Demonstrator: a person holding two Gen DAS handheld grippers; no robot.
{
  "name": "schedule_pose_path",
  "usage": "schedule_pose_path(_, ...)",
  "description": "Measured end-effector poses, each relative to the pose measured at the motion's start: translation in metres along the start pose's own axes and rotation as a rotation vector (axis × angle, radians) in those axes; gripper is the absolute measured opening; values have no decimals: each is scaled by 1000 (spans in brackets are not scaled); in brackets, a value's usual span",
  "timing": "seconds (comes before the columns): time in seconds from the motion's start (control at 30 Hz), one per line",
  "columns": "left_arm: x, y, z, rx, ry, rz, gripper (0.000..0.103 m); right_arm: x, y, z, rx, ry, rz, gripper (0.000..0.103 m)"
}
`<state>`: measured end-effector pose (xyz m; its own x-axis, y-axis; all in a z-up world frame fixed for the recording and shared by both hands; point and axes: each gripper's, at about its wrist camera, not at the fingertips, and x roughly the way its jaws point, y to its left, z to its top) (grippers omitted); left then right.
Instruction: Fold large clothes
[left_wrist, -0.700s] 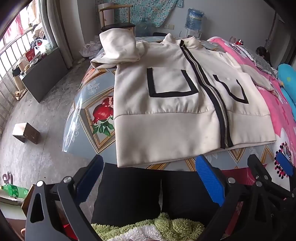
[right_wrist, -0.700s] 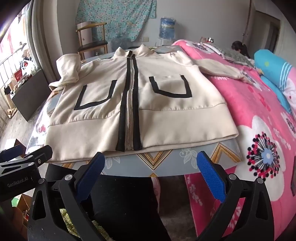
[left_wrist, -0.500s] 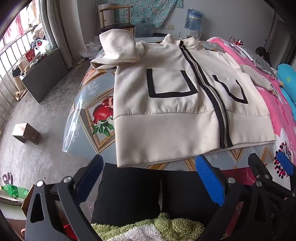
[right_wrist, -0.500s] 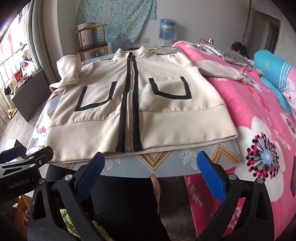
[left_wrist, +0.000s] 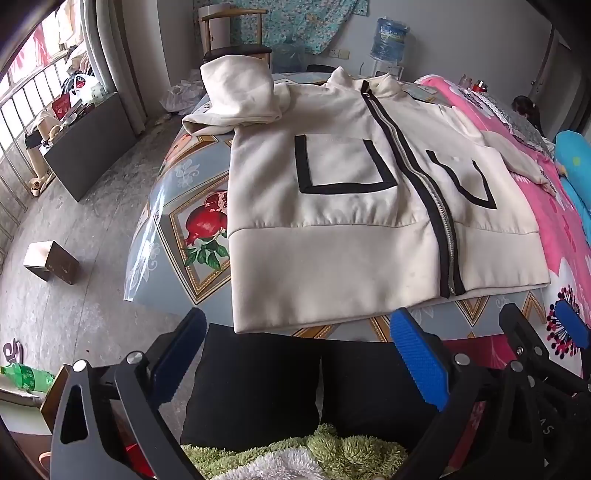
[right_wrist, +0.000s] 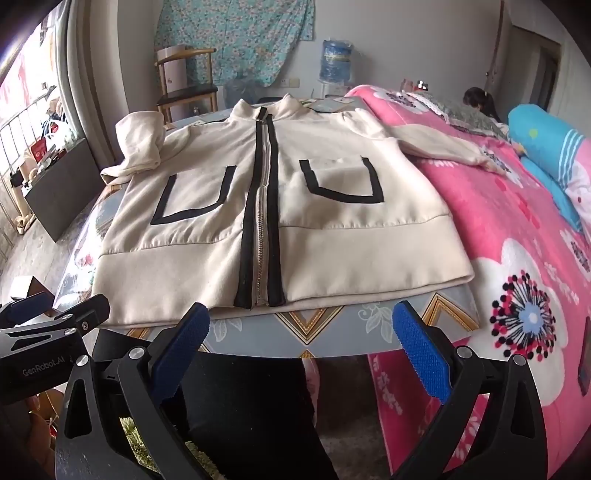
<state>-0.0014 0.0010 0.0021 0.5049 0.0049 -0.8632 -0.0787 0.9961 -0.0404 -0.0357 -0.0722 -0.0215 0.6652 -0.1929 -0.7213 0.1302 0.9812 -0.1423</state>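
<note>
Left wrist view: left gripper (left_wrist: 297, 350) spread wide, nothing between the blue pads (left_wrist: 419, 363). Cream jacket (left_wrist: 332, 229) laid flat, zipped, front up on the patterned table (left_wrist: 177, 206), hem just beyond the fingertips, not touched. One sleeve (left_wrist: 236, 99) bunched at the far shoulder, left of the fingers.

Right wrist view: right gripper (right_wrist: 301, 349) likewise wide apart, empty. Hem just ahead of the tips, zipper (right_wrist: 260, 218) slightly left of the midline between them; other sleeve (right_wrist: 443, 151) trailing onto the pink bedspread (right_wrist: 517, 258), far right.

Judged: folding not yet started (approach stage only). Next move likely called for reaching past the hem, each gripper to a sleeve or side edge, then folding inward.
</note>
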Motion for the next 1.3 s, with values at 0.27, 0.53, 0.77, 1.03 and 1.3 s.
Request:
schedule_pose_path(0.27, 0, 0, 1, -1, -4, 5, 98, 1, 0, 0, -1, -1, -1, 96)
schedule_pose_path(0.53, 2, 2, 1, -4, -3, 6, 98, 1, 1, 1, -2, 1, 2, 96)
schedule_pose_path(0.77, 2, 2, 1, -3, -4, 5, 98, 2, 0, 1, -1, 0, 0, 96)
schedule_pose_path(1.03, 1, 1, 1, -4, -4, 6, 98, 1, 1, 3, -3, -3, 1, 96)
schedule_pose_path(1.3, 1, 7, 6, -13, -4, 3, 98, 1, 2, 4, -2, -3, 0, 96)
